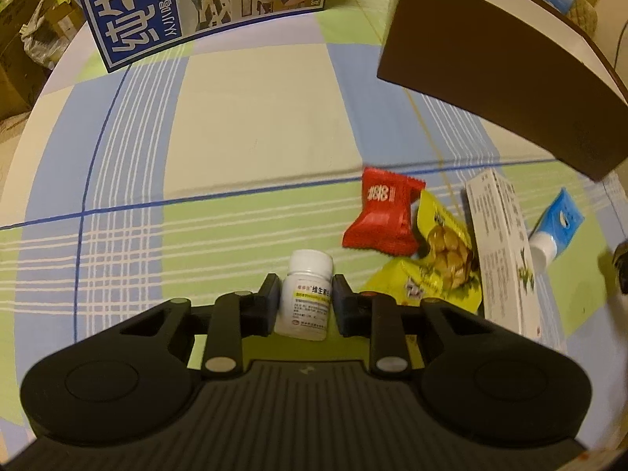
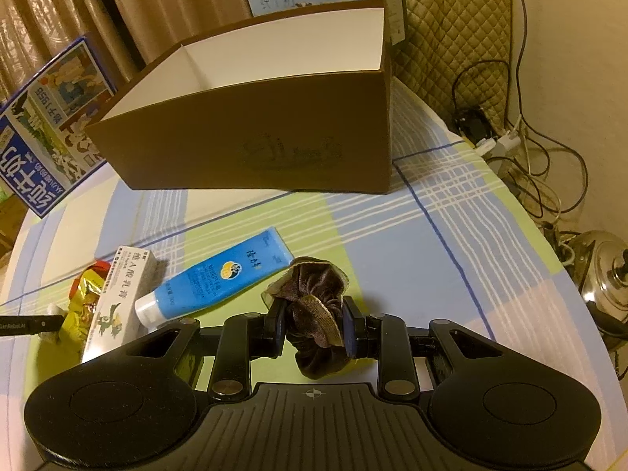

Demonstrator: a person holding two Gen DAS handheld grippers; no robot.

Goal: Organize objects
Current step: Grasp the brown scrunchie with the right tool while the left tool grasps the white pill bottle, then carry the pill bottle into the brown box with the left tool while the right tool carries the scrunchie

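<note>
box: my brown box point(image 2: 251, 137) looks empty, nothing packed yet
left gripper point(image 1: 303, 298): clamped on pill bottle point(image 1: 306, 294)
right gripper point(image 2: 314, 324): clamped on scrunchie point(image 2: 314, 306)
left: tube point(image 2: 212, 274), carton point(image 1: 502, 251), snacks point(image 1: 380, 216) on table

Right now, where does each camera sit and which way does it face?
Left wrist: on the left gripper, facing forward and down across the checked tablecloth; its jaws flank a white pill bottle.
Right wrist: on the right gripper, facing the open brown box; its jaws pinch a brown scrunchie.
Shared: box, blue tube, white carton, milk carton, tablecloth.
</note>
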